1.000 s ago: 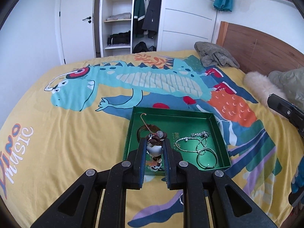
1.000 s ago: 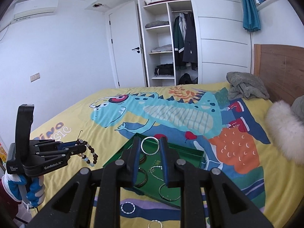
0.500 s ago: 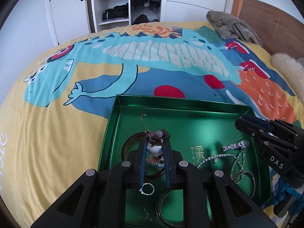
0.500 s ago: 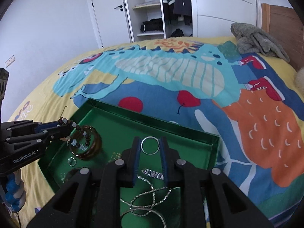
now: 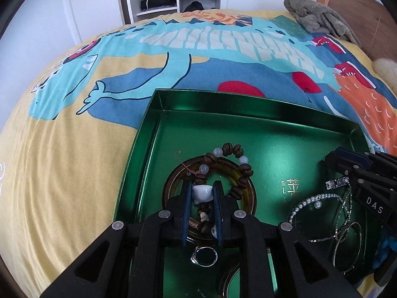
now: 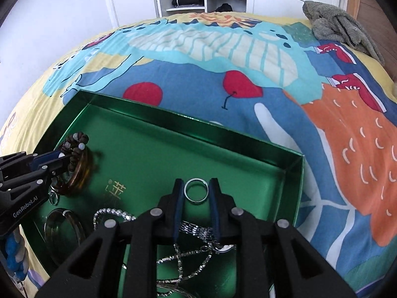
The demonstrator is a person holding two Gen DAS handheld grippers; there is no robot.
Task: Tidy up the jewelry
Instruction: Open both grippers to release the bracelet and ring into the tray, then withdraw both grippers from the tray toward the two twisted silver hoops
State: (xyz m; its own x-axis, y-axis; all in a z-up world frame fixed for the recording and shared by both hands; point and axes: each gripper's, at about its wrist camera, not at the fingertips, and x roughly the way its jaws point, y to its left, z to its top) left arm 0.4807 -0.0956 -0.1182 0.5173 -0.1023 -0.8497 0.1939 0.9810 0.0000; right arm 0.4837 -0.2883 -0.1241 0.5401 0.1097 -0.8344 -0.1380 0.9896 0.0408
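A green tray (image 5: 223, 100) (image 6: 173, 118) lies on the dinosaur bedspread. My left gripper (image 5: 202, 192) (image 6: 60, 159) is shut on a white piece of a bead bracelet (image 5: 235, 171) with brown and white beads. The bracelet drapes over an amber bangle (image 5: 251, 193) (image 6: 83, 173) at the tray's left side. My right gripper (image 6: 196, 190) (image 5: 347, 165) is shut on a plain silver ring (image 6: 196, 200), low over the tray's right half. Its fingers hide part of a silver link bracelet (image 6: 198, 231).
The tray also holds a small silver ring (image 5: 204, 255), a rhinestone chain (image 5: 312, 198), a thin hoop (image 5: 347, 245) and a clear bangle (image 6: 62, 226). A grey garment (image 6: 342, 28) lies far right by the wooden headboard (image 5: 357, 2). An open wardrobe stands beyond the bed.
Both grippers came down and forward over the tray. The bead bracelet, hanging free before, now rests on the amber bangle. The silver ring has dropped low into the tray's right half.
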